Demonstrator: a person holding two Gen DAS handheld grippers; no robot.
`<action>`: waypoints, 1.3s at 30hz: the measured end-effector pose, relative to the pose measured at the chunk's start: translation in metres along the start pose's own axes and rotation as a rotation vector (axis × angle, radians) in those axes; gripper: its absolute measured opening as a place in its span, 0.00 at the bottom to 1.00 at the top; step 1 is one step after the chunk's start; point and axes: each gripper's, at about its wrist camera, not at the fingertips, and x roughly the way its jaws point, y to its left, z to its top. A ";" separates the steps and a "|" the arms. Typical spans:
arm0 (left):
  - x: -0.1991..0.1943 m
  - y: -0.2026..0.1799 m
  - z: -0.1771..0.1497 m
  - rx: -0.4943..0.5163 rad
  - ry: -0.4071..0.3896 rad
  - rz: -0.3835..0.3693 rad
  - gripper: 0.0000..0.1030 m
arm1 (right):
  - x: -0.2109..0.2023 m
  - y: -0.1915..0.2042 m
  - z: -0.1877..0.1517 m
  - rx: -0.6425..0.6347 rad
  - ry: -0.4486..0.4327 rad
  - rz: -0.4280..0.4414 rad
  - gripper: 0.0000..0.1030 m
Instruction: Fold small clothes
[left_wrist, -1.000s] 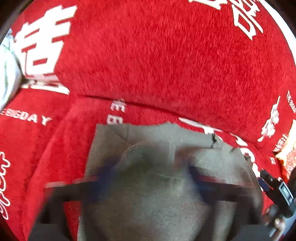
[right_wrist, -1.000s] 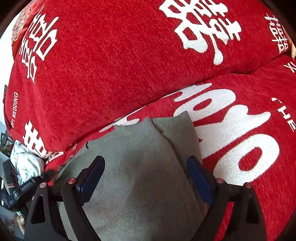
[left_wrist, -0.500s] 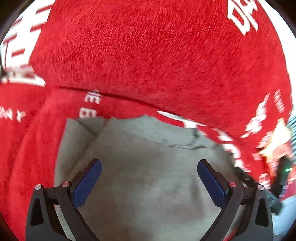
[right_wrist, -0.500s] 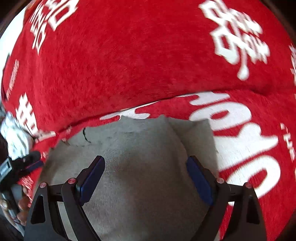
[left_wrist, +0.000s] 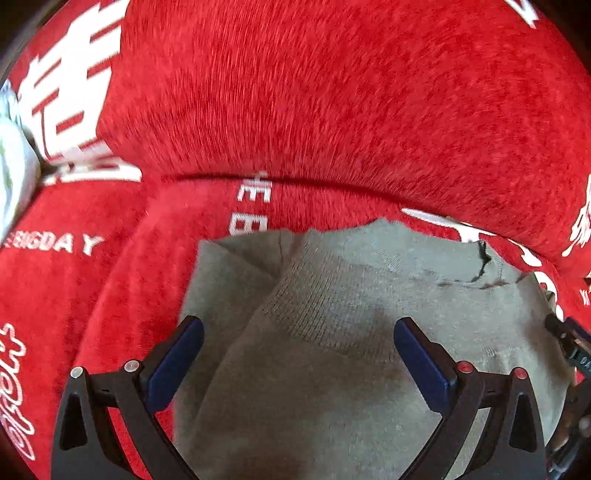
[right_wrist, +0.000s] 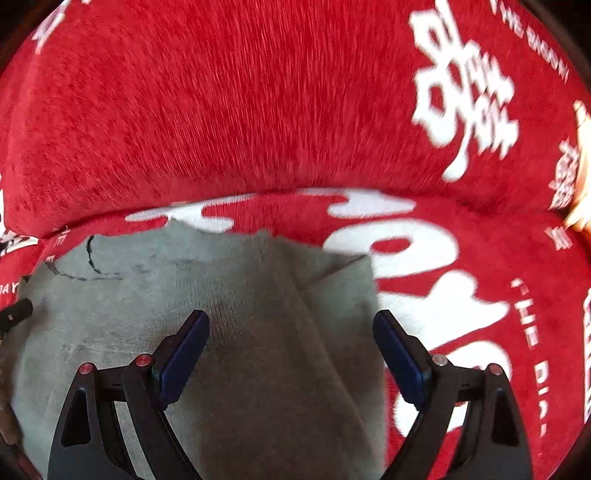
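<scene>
A grey-green knitted garment (left_wrist: 332, 332) lies flat on the red sofa seat, with a folded flap along its left side. It also shows in the right wrist view (right_wrist: 221, 295), with a flap folded along its right side. My left gripper (left_wrist: 297, 345) is open and empty, hovering over the garment's left part. My right gripper (right_wrist: 290, 341) is open and empty over the garment's right part. The right gripper's tip (left_wrist: 569, 339) shows at the left view's right edge.
The red sofa backrest (left_wrist: 332, 92) with white lettering rises right behind the garment. The seat cushion (right_wrist: 461, 295) carries white lettering. A pale cloth (left_wrist: 11, 166) lies at the far left. An orange object (right_wrist: 580, 192) sits at the far right.
The left gripper opened and let go of the garment, which now lies flat. Both cameras have shifted over the garment; the right gripper stayed open.
</scene>
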 end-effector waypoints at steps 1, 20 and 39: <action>-0.006 -0.002 -0.002 0.010 -0.015 -0.002 1.00 | -0.006 0.001 -0.001 0.002 -0.015 0.016 0.90; -0.058 -0.012 -0.089 0.085 -0.058 -0.022 1.00 | -0.046 0.011 -0.081 -0.100 -0.052 0.124 0.90; -0.071 0.093 -0.141 -0.428 -0.056 -0.576 0.67 | -0.100 0.049 -0.121 -0.146 -0.065 0.182 0.91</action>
